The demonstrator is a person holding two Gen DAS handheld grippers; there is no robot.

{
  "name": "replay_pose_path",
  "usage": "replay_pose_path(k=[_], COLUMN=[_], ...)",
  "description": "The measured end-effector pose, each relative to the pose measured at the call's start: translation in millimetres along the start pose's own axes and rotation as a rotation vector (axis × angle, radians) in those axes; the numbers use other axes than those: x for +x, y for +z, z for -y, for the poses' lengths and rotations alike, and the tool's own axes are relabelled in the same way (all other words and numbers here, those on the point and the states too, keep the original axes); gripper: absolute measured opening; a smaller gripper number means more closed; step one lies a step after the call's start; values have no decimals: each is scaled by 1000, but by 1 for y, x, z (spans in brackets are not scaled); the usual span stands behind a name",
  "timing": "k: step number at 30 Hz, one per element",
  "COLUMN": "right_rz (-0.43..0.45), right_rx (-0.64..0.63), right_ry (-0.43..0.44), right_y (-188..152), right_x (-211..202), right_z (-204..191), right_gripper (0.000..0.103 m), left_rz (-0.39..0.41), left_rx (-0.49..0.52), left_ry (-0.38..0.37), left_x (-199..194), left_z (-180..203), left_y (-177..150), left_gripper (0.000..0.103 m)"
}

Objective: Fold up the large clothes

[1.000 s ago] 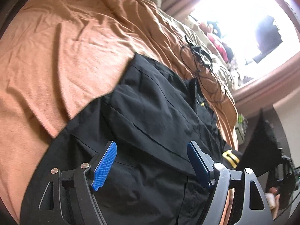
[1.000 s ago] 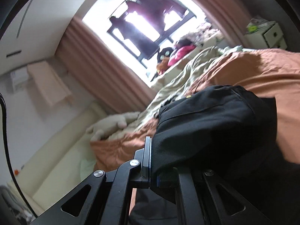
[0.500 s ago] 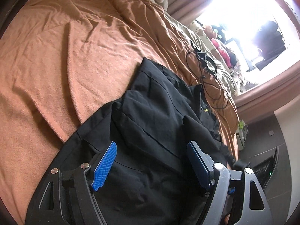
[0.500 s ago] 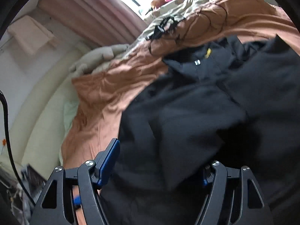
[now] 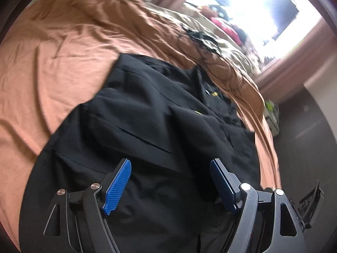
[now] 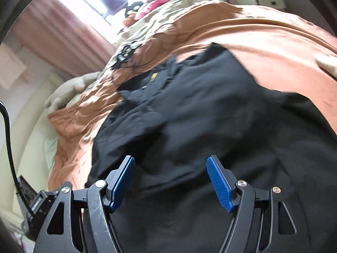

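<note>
A large black garment (image 5: 151,126) lies spread on an orange bedsheet (image 5: 63,59), with a sleeve folded over its middle and a small yellow label near the collar. My left gripper (image 5: 170,162) hovers over the near part of the garment, open, with nothing between its blue pads (image 5: 118,185). In the right wrist view the same black garment (image 6: 210,109) fills the middle. Above its near part my right gripper (image 6: 170,160) is open too, with only cloth lying below its jaws.
The orange bedsheet (image 6: 273,33) runs on past the garment. A tangle of black cable (image 5: 200,40) lies on a rumpled beige blanket (image 5: 236,50) beyond the collar. A bright window with pink curtains (image 6: 52,29) is at the back, a plush toy (image 6: 69,88) at the bed's head.
My right gripper was shut on a raised fold of the black garment; it has let go, opened and dropped lower, and the fold now lies on the garment. The left gripper shifted sideways, still open.
</note>
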State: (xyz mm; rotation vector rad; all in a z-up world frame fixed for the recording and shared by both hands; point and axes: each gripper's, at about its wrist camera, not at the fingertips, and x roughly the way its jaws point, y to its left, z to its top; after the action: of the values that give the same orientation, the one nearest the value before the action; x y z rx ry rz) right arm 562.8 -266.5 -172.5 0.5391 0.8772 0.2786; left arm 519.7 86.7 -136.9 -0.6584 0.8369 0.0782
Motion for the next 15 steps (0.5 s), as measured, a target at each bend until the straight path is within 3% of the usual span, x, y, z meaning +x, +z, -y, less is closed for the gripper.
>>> replay_pose_path(k=[5, 11, 15], right_rz=[-6, -41, -26], right_rx=[79, 160, 201], right_ry=[-20, 12, 56], right_y=[4, 12, 19], right_x=[16, 40, 47], right_z=[29, 55, 66], right_gripper=[71, 51, 46], left_rz=[-29, -71, -77], left_rx=[115, 214, 281], left_ry=[16, 18, 96], left_x=[23, 58, 79], left_z=[35, 69, 77], left_y=[-11, -22, -28], left_gripper=[83, 83, 83])
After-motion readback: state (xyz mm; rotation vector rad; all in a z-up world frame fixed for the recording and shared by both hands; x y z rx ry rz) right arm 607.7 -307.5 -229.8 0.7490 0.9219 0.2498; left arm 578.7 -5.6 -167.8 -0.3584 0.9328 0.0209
